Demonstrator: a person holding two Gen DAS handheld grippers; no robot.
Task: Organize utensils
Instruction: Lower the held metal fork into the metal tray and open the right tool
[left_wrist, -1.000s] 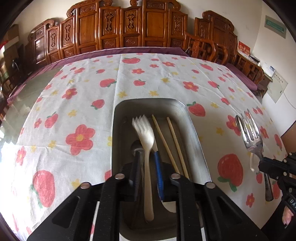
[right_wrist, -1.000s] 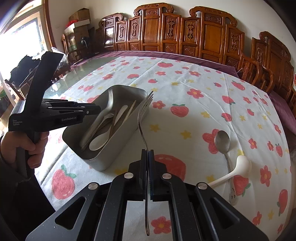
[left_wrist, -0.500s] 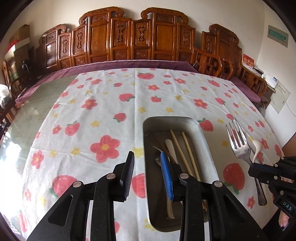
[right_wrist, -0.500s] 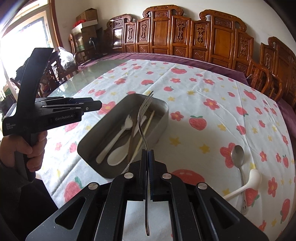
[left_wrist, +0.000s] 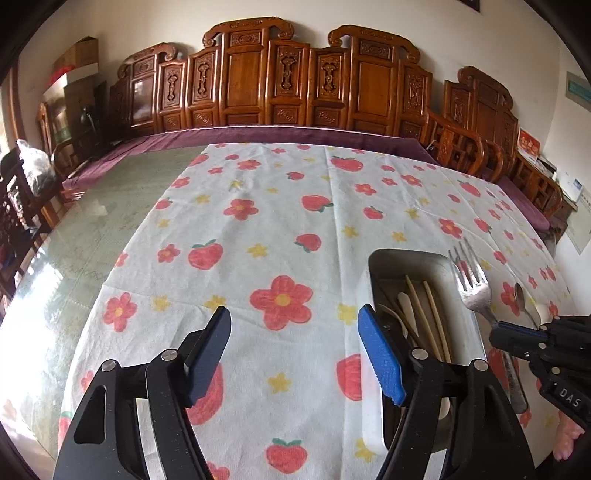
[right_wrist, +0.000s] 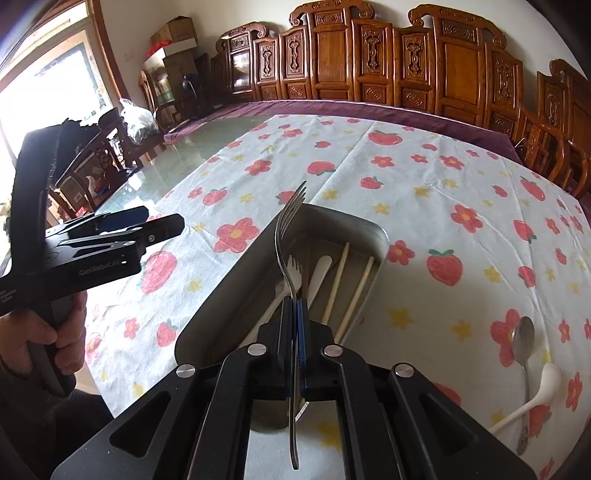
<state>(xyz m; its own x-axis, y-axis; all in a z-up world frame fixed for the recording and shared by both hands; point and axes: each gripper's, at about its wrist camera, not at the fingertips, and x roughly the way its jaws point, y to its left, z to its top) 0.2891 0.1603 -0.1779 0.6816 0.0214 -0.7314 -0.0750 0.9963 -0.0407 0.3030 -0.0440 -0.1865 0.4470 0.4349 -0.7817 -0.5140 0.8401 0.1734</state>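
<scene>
2 grippers work over a long table whose glass top (left_wrist: 92, 229) is half covered by a thin white cloth (left_wrist: 280, 221) printed with red strawberries and flowers, soft enough to hush cutlery. On it sits the metal tray (right_wrist: 229, 280), a dull grey rounded rectangle with raised walls, evidently the collecting box: inside lie 2 pale chopsticks (right_wrist: 351, 291), a white plastic spoon (right_wrist: 319, 271) and a white plastic fork (right_wrist: 293, 269), all lengthwise so they pack flat. The left gripper (left_wrist: 293, 354), off to the tray's side over bare cloth, has just been opening; its ribbed blue pads stand wide apart with nothing between them. The right gripper (right_wrist: 295, 332) is clamped tight on the thin handle of a shiny steel fork (right_wrist: 290, 229), held tines-forward above the tray, probably so it can be lowered in parallel with the rest. Beyond the tray, still on the cloth, lie a steel spoon (right_wrist: 522, 336) and a white ladle-shaped spoon (right_wrist: 535, 395), touching.
</scene>
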